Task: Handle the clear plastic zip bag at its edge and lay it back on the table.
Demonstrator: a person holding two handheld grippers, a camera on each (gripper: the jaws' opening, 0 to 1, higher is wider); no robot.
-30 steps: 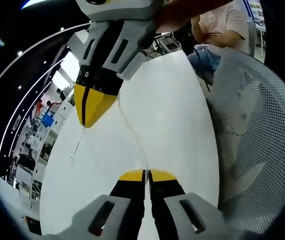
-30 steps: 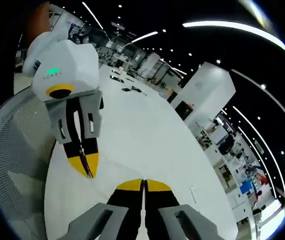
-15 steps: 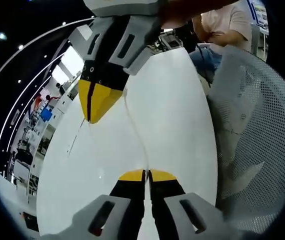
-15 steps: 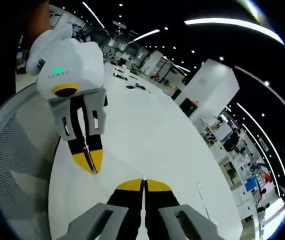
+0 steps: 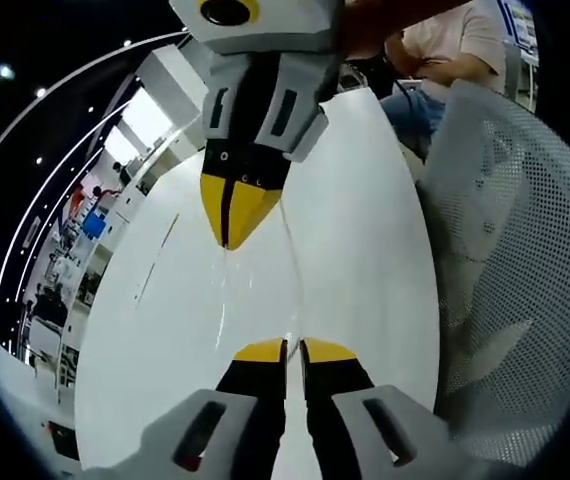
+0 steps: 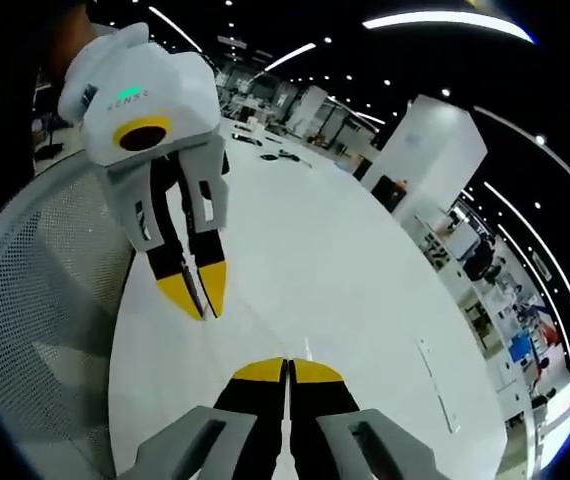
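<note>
Left gripper (image 5: 293,348): I see its jaws pressed together on the near edge of the clear zip bag (image 5: 265,280).
Right gripper (image 6: 287,368): clenched on the bag's opposite edge.
Bag: stretched between both grippers, over the white table (image 5: 365,230).
Mesh chair (image 5: 510,260): beside the left gripper, off the table edge.
</note>
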